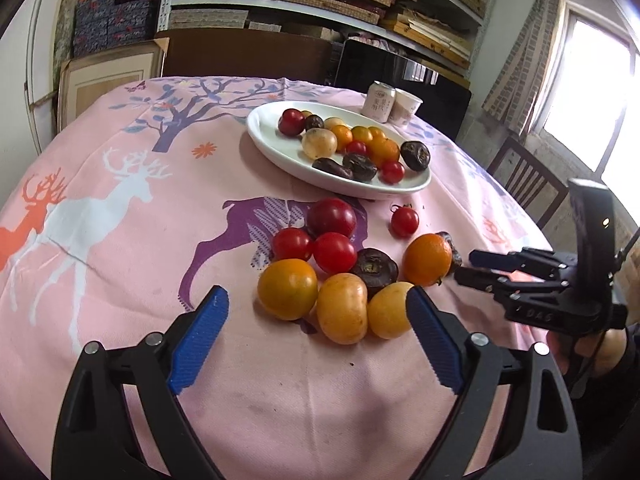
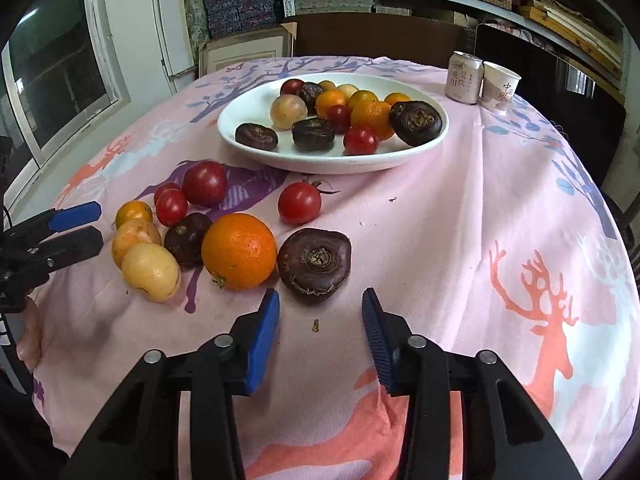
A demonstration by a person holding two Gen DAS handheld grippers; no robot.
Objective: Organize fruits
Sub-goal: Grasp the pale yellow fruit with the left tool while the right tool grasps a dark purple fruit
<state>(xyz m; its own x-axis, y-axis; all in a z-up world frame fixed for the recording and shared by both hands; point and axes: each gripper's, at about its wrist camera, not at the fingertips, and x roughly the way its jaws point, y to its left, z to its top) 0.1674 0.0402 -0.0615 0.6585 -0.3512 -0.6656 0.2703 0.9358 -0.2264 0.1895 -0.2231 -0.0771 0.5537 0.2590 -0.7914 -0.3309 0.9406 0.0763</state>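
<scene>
**Q:** what's your left claw doing?

**Me:** from the left wrist, my left gripper is spread wide and empty, lined up on the loose fruits on the tablecloth; probably wide so one fits in; the white plate already has a bunch.

**Q:** and the right?

**Me:** right wrist view; right gripper part open, holding nothing, just short of the dark water chestnut, beside the orange.
</scene>
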